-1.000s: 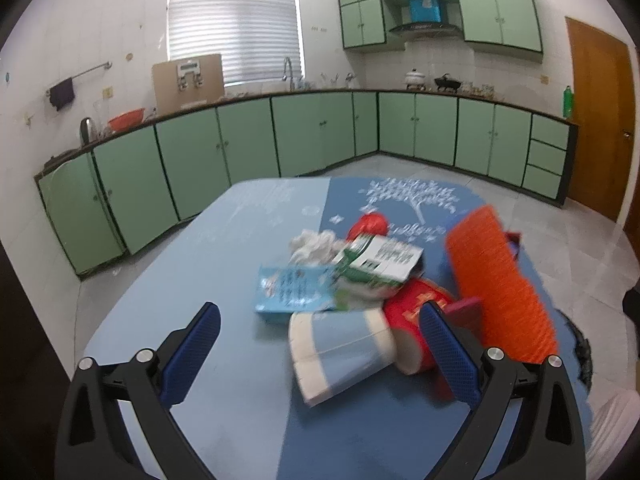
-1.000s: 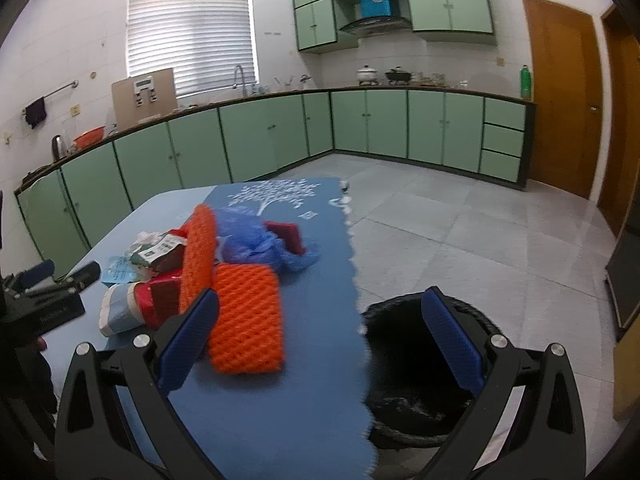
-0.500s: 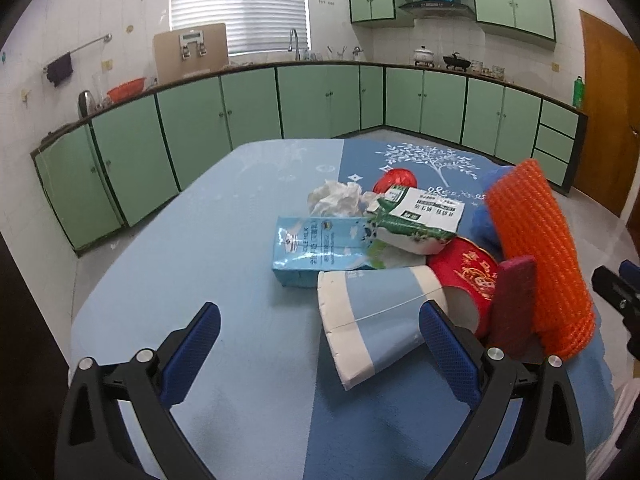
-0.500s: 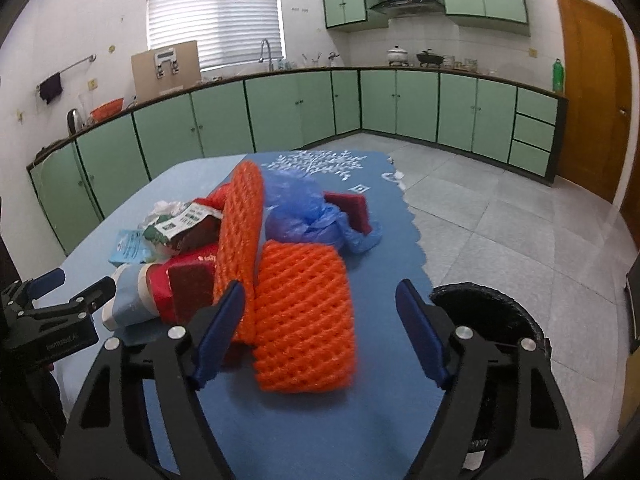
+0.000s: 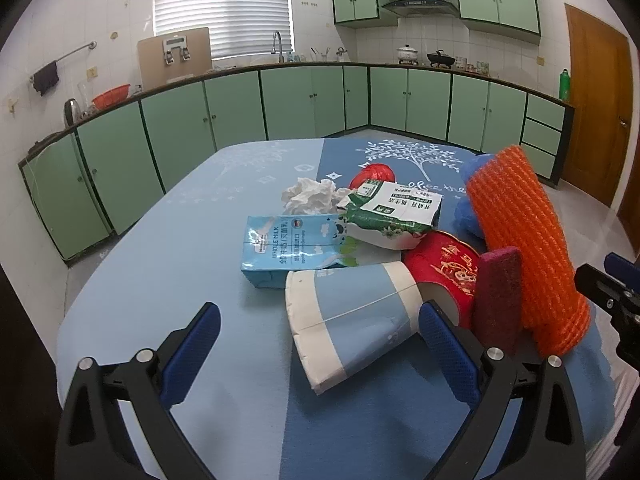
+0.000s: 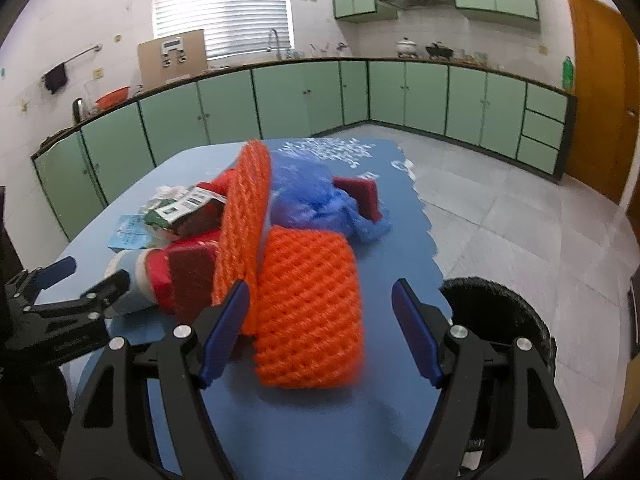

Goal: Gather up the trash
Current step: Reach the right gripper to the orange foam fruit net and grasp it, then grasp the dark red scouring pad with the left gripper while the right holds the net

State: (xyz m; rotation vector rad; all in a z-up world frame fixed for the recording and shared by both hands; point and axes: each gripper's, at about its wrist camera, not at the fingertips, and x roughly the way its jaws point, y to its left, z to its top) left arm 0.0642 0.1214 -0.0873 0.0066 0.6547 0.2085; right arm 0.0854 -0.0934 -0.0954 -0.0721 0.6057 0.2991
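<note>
**Closing in on the trash pile, nothing bagged yet**

Covering most of both views, the blue tabletop [image 5: 168, 280] carries all the rubbish in one heap toward its right side. Bin [image 6: 500, 320], black-lined, stands on the floor off the tabletop's right edge, near side; what shows of its inside looks dark and bare, though most is hidden.

Biggest pieces: two orange foam nets, one lying flat [image 6: 310, 312], one leaning on edge [image 6: 244, 224] against it. Behind them, a blue plastic bag [image 6: 312, 196]. Left of the nets: blue-and-white paper cup [image 5: 352, 320] on its side, milk carton [image 5: 288, 248], green-and-white carton [image 5: 392, 216], red cup [image 5: 444, 268], dark red sponge [image 5: 496, 296], crumpled tissue [image 5: 308, 196].

Right tongs [image 6: 320, 328]: jaws have just been narrowing, now straddling the flat net, pads not yet pressing it. So released, grip pending.

Left tongs [image 5: 320, 344]: spread wide, empty, near the paper cup's rim.

Judgement: task at its start. Every item remains on the tabletop; all collecting is left.
</note>
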